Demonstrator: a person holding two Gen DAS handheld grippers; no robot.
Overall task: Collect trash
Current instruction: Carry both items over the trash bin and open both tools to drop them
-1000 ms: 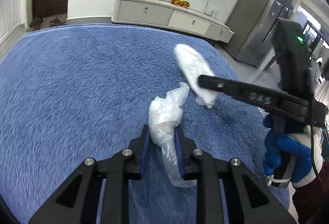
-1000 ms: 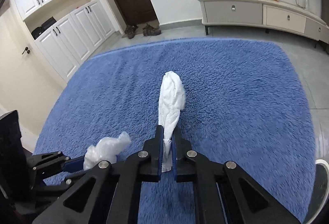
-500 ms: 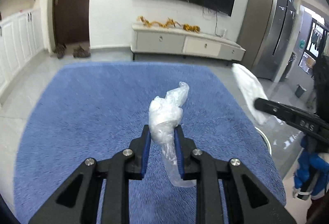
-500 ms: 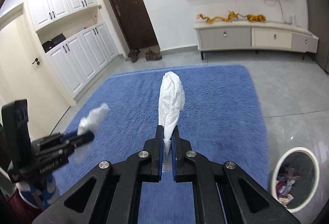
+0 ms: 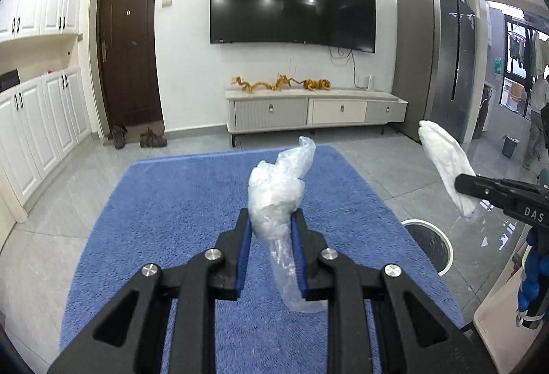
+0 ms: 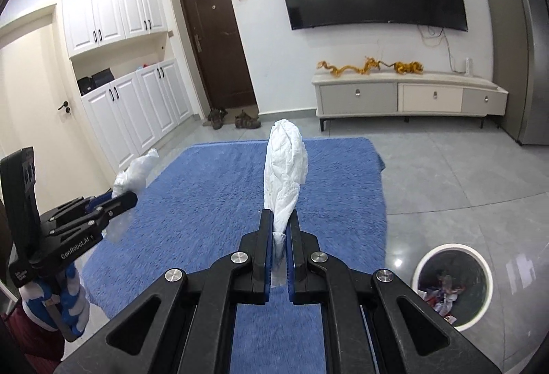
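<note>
Left gripper [image 5: 269,226]: fingers clamped on a crumpled clear plastic bag [image 5: 278,188], held aloft above the blue rug [image 5: 171,202]. Right gripper [image 6: 278,226]: fingers pinched narrow on a white paper wad [image 6: 284,171], standing upright toward 12 o'clock. White-rimmed trash bin [image 6: 452,284]: on the grey floor at 4 o'clock of the right gripper, just beside the rug, litter inside.

1. In your left wrist view, white letters "DAS" stand on the black side of the right gripper [image 5: 461,183], near the frame edge; any further letters are cut off.
2. In your right wrist view, white text "GenRobot.AI" stands on the black body of the left gripper [image 6: 132,197].
3. A smaller white label below it is too small to read.
</note>
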